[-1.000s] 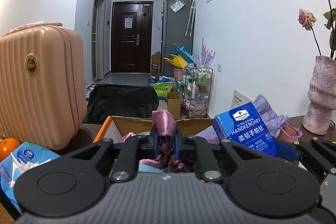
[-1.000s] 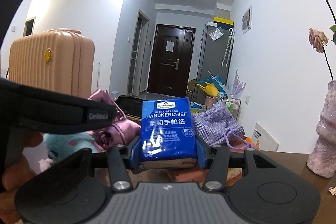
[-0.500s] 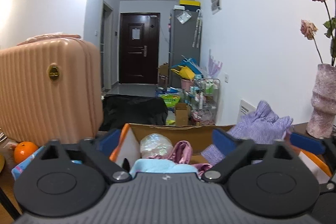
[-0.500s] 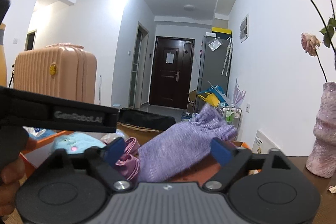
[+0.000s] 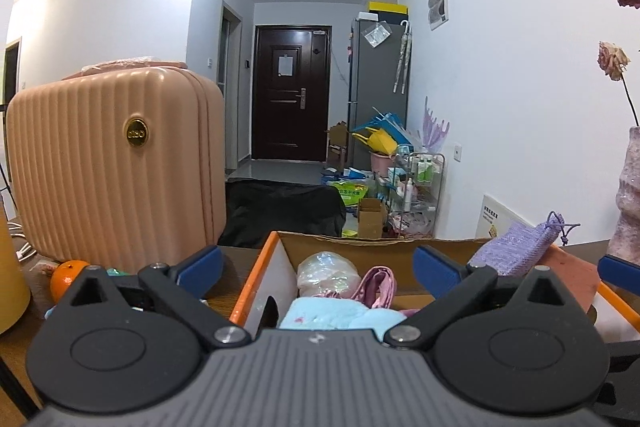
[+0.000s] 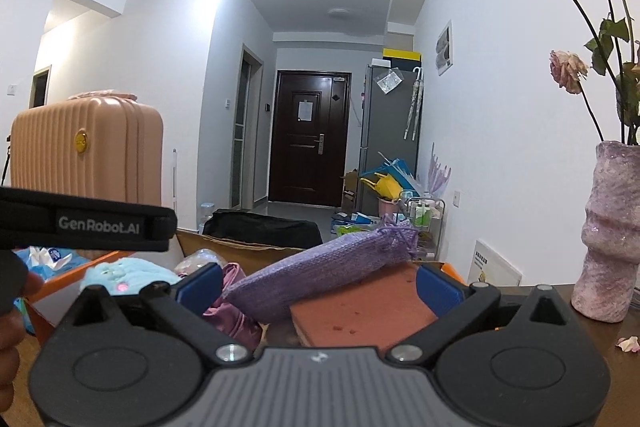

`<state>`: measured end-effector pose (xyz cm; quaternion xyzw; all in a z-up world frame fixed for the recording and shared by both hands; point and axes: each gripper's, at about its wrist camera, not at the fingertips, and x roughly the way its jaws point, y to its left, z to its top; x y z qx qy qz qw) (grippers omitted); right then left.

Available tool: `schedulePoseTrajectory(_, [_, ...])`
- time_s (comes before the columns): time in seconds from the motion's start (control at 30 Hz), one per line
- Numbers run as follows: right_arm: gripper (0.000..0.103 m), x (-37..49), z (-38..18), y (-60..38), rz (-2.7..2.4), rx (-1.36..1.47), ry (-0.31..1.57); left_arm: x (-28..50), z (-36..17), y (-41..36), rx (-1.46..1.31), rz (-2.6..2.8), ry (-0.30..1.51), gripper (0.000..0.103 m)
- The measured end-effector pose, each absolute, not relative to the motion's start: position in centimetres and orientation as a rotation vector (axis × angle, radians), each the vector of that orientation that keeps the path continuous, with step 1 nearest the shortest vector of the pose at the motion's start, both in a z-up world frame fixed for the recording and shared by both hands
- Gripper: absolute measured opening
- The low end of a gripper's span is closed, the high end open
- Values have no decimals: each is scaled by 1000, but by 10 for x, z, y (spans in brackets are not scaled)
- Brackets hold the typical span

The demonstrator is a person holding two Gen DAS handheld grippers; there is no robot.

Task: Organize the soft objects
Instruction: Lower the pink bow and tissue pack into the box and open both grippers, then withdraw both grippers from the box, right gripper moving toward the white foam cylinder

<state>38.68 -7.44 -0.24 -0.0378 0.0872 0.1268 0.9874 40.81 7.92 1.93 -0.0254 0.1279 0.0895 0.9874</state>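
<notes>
The soft things sit in the open cardboard box [image 5: 256, 279] on the tabletop [image 6: 600, 311]: a light blue plush cloth [image 5: 332, 311] at the near end, a pink satin bundle [image 5: 380, 283] behind it, a crinkly clear bag [image 5: 326, 267] further back, and a purple knitted pouch [image 6: 320, 267] lying tilted across a reddish flat pad [image 6: 360, 307] on the box's right side.

The left hand-held gripper [image 5: 316, 267] is released, its blue pads spread wide over the box with nothing pressed between them. The right hand-held gripper [image 6: 316, 279] has its jaws opening; the pouch and pad lie between the pads, but neither pad appears to press on them.

By my reading, this is the let-go at the end of a placing step, with both tools free above the box. The next move probably calls for backing the grippers out without dragging the pouch, which rests loosely and could slide. Then a remaining soft item must be found: a blue-and-white tissue pack [image 6: 48, 259] lies outside the box to the left, near an orange [image 5: 68, 277] and a pink suitcase [image 5: 116, 167]. A vase [image 6: 612, 227] stands close on the right.
</notes>
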Motion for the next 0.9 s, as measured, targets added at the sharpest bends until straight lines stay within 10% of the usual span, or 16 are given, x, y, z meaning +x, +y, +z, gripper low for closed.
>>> schedulePoseTrajectory(0.9, [103,331,-5,-97,198,-109,151,355,13,81,-59,197,290,103])
